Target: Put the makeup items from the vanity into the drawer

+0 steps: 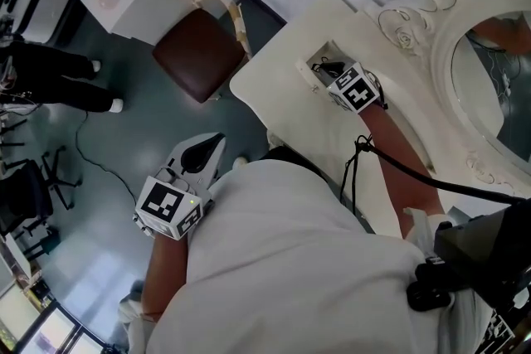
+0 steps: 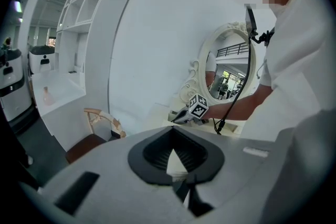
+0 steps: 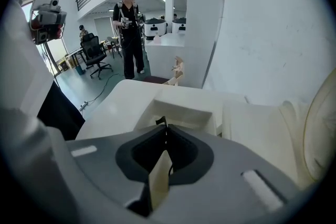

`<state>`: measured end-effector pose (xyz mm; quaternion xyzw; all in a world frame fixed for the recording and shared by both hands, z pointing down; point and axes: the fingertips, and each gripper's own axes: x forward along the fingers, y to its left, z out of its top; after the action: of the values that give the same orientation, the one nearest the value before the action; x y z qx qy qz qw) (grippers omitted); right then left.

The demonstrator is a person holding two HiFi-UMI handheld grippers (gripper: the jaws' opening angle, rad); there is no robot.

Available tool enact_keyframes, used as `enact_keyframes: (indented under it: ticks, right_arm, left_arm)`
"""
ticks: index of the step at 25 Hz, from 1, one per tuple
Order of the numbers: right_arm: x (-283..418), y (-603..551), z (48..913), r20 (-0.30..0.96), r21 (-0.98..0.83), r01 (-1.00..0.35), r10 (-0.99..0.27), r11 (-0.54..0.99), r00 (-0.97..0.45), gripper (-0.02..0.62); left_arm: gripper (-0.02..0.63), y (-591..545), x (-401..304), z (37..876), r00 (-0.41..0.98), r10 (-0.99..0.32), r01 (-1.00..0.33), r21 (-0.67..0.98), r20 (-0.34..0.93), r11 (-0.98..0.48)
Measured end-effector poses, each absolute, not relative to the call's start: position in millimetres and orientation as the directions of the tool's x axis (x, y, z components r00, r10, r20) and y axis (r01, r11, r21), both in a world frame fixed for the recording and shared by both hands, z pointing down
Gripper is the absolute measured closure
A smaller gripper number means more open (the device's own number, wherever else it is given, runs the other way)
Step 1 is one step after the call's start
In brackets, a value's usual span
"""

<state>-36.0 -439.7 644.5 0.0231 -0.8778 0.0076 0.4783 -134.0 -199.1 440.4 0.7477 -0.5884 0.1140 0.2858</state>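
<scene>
Vanity (image 1: pixel 278 66), cream-white.
Rectangular open compartment (image 1: pixel 316 54) sunk in its top; carved oval mirror (image 1: pixel 438 27) stands along the back.

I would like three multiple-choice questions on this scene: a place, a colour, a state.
1. Where is the right gripper?
A. Near the floor.
B. At the open compartment in the vanity top.
C. Against the mirror glass.

2. What colour is the chair seat?
A. White.
B. Green.
C. Dark brown.

3. How do the jaws of the left gripper stand?
A. Together, nothing between.
B. Wide apart.
C. Clamped on a bottle.

Answers: 1 B, the head view shows its tips at the opening; 2 C, the cushion looks brown; 3 A, its own view shows the tips meeting.
</scene>
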Motion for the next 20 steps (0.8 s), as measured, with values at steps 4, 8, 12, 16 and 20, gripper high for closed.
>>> enact_keyframes:
  ticks: [4,8,12,16,20]
  right_arm:
    - [-38,-440,651,0.852,0.014,-0.036,-0.031,0.999,-0.523,0.581]
    - [-40,-439,655,0.862,0.012,-0.030,-0.025,0.999,-0.506,0.580]
    - [-42,-438,655,0.878,0.028,-0.005,-0.027,1.000,-0.479,0.577]
    - [-42,-439,660,0.887,0.024,0.003,-0.020,1.000,-0.462,0.571]
    - [-42,-438,659,0.890,0.022,0.004,-0.017,1.000,-0.456,0.565]
  left_arm:
    - [0.609,-203,-135,442,0.285,-0.816,-0.945,0.293,0.503,-0.149]
    - [0.607,-203,-137,443,0.287,-0.815,-0.944,0.294,0.504,-0.150]
    - [0.609,-202,-140,442,0.292,-0.812,-0.942,0.300,0.506,-0.151]
    - [0.609,-204,-142,443,0.296,-0.811,-0.940,0.305,0.504,-0.154]
    - [0.609,-200,-146,443,0.298,-0.810,-0.938,0.310,0.504,-0.153]
